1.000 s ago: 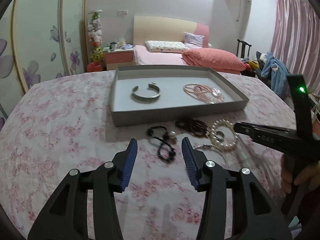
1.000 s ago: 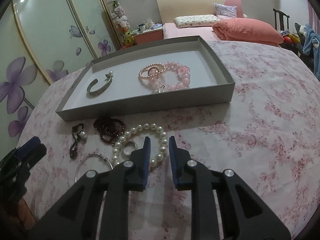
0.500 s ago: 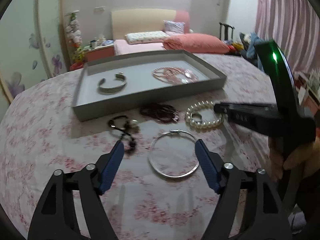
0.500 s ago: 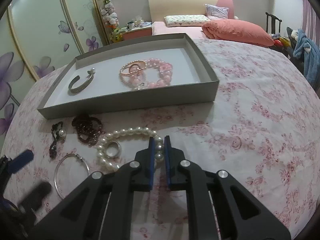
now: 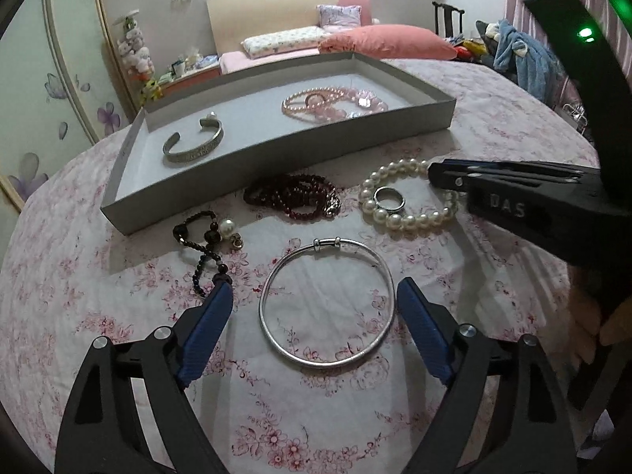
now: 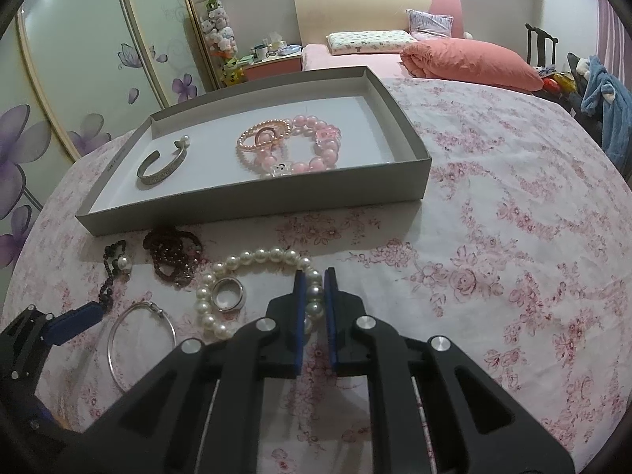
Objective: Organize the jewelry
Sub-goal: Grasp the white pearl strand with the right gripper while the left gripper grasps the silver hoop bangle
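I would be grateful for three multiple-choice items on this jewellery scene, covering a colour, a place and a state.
1. The bead bracelets in the tray are:
A pink
B green
C black

2. The silver ring lies:
A on the pillow
B inside the pearl bracelet's loop
C on the cuff

3. The right hand-held gripper is:
A wide open over the tray
B shut on the pearl bracelet
C holding the cuff

Answers: A, both wrist views show pink beads. B, pearls encircle the ring. B, pearls sit between its nearly closed pads.
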The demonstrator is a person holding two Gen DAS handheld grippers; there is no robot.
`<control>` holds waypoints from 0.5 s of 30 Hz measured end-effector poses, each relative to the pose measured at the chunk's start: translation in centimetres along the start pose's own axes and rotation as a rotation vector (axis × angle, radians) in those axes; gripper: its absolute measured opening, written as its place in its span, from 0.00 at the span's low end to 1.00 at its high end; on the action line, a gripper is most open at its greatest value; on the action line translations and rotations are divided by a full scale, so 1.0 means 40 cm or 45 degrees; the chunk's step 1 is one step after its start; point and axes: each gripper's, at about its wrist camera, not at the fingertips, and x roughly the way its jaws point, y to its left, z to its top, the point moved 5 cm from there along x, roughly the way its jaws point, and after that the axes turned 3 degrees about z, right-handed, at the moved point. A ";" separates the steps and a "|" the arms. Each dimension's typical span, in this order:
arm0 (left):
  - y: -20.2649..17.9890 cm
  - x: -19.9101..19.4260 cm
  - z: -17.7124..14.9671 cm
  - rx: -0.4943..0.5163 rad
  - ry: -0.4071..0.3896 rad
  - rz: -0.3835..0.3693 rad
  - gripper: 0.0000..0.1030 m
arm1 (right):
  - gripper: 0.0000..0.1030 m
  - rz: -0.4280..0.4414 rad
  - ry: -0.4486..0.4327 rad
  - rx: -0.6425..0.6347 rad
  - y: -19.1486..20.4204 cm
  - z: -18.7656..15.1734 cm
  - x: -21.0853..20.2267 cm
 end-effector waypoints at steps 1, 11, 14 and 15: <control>0.002 0.000 0.001 -0.014 0.002 -0.008 0.81 | 0.10 0.001 0.000 0.001 0.000 0.000 0.000; 0.060 -0.016 -0.019 -0.078 0.012 0.006 0.69 | 0.10 0.011 0.003 -0.014 -0.001 -0.007 -0.007; 0.083 -0.015 -0.023 -0.101 0.016 0.021 0.70 | 0.10 0.006 0.004 -0.017 -0.002 -0.010 -0.008; 0.085 -0.015 -0.023 -0.104 0.013 0.026 0.70 | 0.10 0.005 0.004 -0.018 -0.002 -0.011 -0.008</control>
